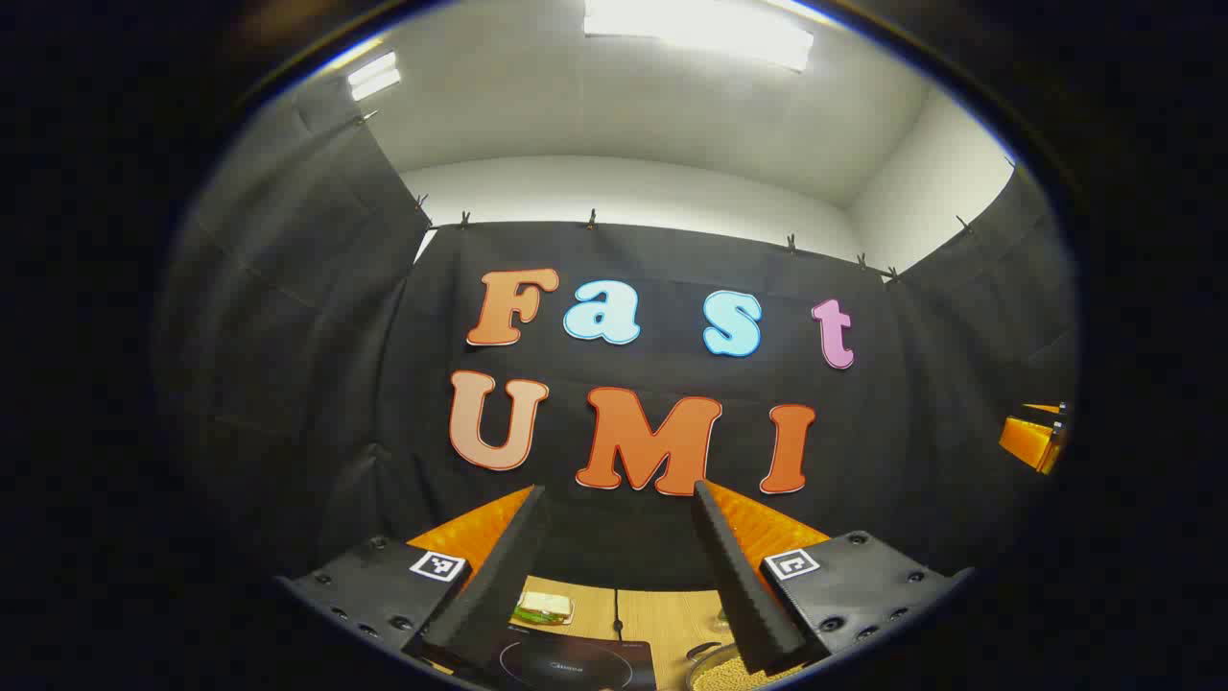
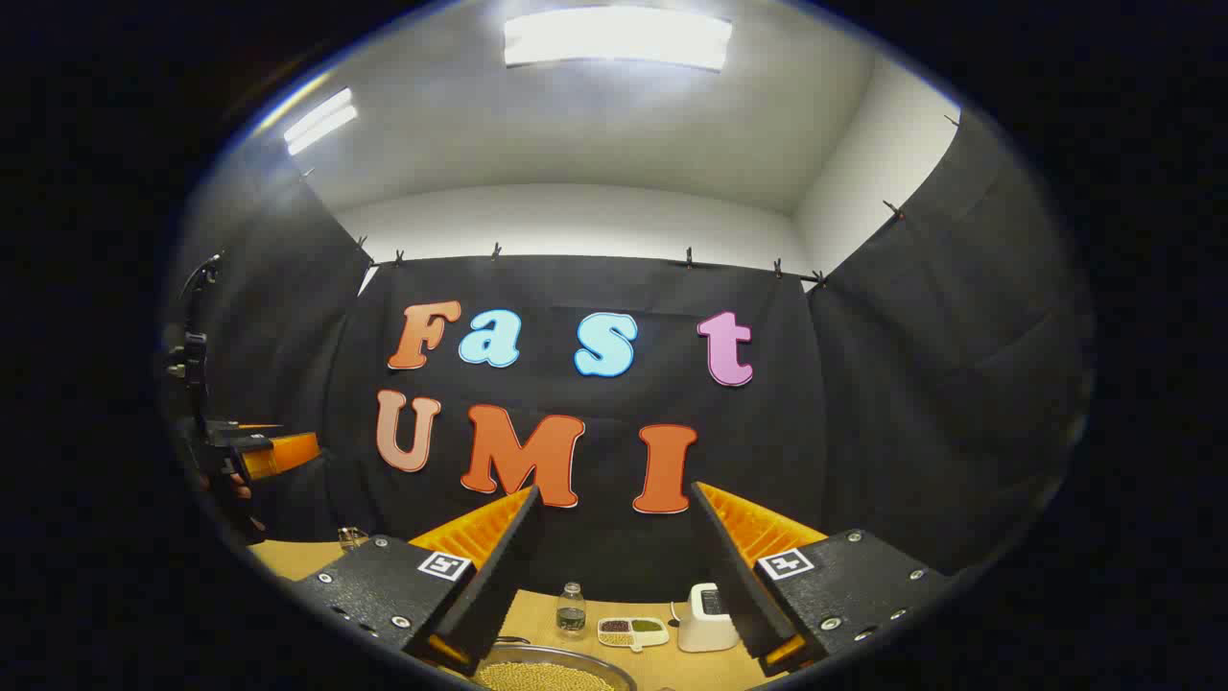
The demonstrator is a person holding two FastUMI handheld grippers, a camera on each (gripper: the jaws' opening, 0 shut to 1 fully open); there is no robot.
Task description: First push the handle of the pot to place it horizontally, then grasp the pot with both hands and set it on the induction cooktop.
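Black cloth walls close the booth on three sides, under a white ceiling with bright strip lights. Low down runs a wooden table [image 2: 662, 662], its far edge meeting the cloth.

In the left gripper view, the left gripper [image 1: 619, 566] hangs above the table with its fingers spread wide and nothing between them. Below it lies the flat, dark, glossy induction cooktop [image 1: 576, 662], with a small sandwich-like item [image 1: 544, 607] beyond it. The pot [image 1: 729, 672], round, metal-rimmed and full of pale grains, sits just right of the cooktop.

In the right gripper view, the right gripper [image 2: 614, 566] is likewise spread and empty, above the pot [image 2: 552, 672]. Farther off stand a small clear bottle [image 2: 571, 608], a divided dish [image 2: 633, 631] and a white boxy appliance [image 2: 705, 617].
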